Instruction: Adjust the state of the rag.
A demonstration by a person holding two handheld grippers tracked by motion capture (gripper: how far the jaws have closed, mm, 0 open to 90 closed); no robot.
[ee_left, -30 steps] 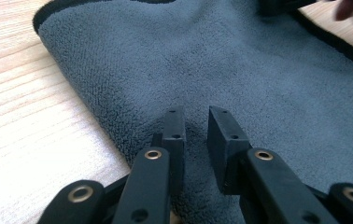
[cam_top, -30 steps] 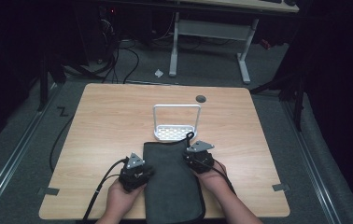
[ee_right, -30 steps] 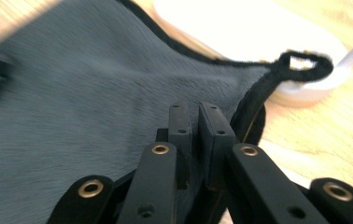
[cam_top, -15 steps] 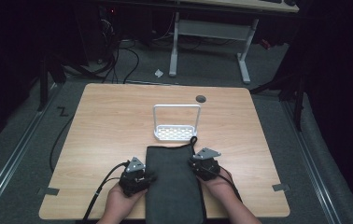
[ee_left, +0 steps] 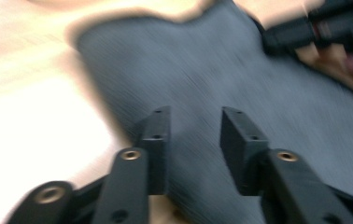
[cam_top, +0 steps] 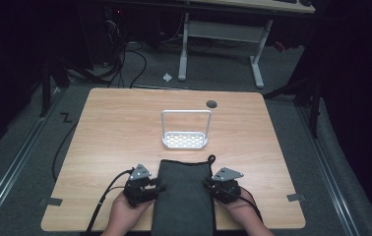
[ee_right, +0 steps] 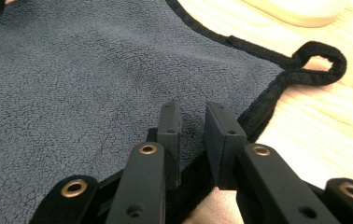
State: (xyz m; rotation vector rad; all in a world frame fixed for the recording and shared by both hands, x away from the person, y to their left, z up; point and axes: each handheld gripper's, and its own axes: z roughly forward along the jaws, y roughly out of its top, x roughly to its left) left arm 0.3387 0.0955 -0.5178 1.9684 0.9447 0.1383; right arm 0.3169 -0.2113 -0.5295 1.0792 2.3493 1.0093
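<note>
A dark grey towel lies folded lengthwise on the wooden table, reaching over its near edge. My left gripper is at the towel's left edge. Its jaws have just been opening and stand well apart, with the towel's edge lying under the gap. My right gripper is at the towel's right edge. Its jaws have also just been opening and show a narrow gap over the towel's black hem, without pressing on it. The towel's hanging loop lies on the wood at its far right corner.
A white wire rack with an upright handle stands mid-table just beyond the towel. A round cable hole sits near the far edge. Cables trail from both grippers toward the person. Beyond the table are a desk frame and dark floor.
My right gripper has slid back along the towel's right edge toward the person. Both pairs of jaws have opened and let go of the towel. The left hand has hardly moved.
</note>
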